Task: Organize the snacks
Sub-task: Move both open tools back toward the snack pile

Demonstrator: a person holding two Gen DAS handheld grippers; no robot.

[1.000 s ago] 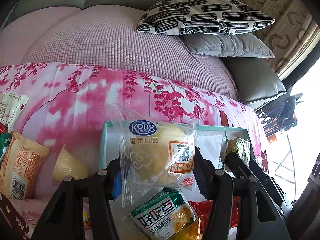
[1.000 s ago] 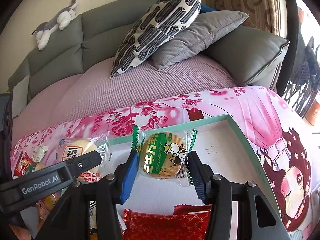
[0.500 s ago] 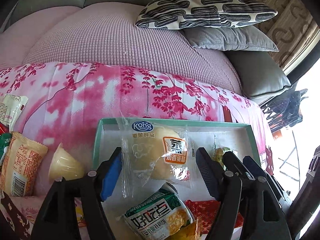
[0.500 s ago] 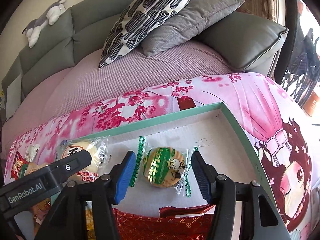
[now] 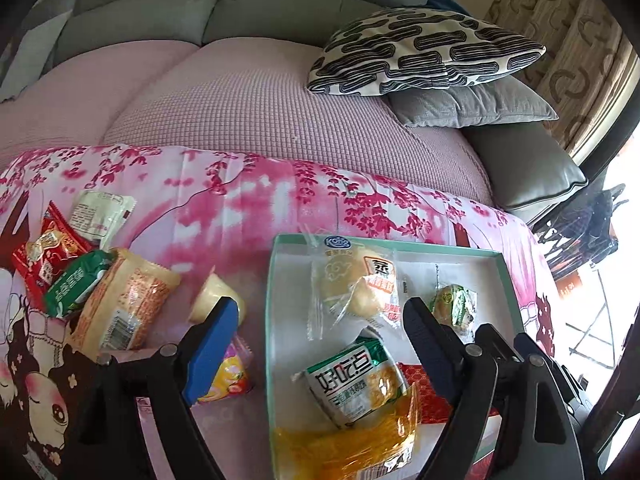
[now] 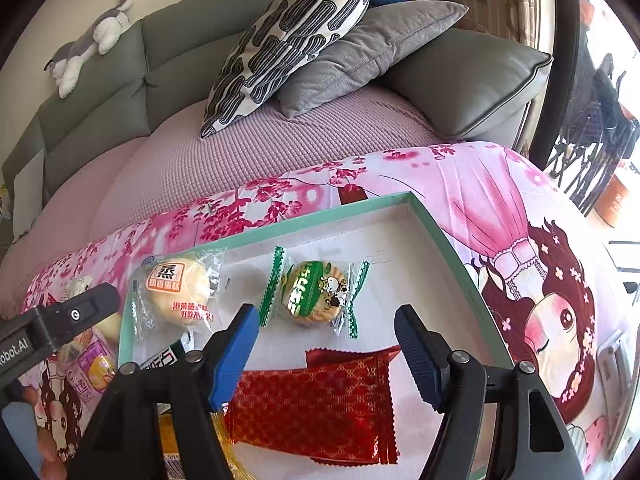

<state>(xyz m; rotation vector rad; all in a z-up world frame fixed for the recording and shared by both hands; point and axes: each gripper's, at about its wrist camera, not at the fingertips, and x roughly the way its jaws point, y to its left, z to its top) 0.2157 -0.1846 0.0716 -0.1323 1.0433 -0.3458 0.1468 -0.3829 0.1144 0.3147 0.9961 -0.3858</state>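
Both tongs empty above the snack tray

Meanwhile, the left gripper (image 5: 316,332) is spread wide and holds nothing; the right gripper (image 6: 326,334) likewise gapes empty. Inside the green-rimmed tray (image 6: 452,244) lie the steamed cake packet (image 6: 176,288), the round green-wrapped biscuit (image 6: 314,294) and the red foil packet (image 6: 316,400). Loose snacks wait on the pink floral cloth (image 5: 240,196): the jelly cup (image 5: 214,294) touching the left blue finger pad (image 5: 210,344), the orange packet (image 5: 124,304) and the red packet (image 5: 44,260). Risk, as I judge it: a squeeze could crush the soft cup, or glossy wrappers may slip free.
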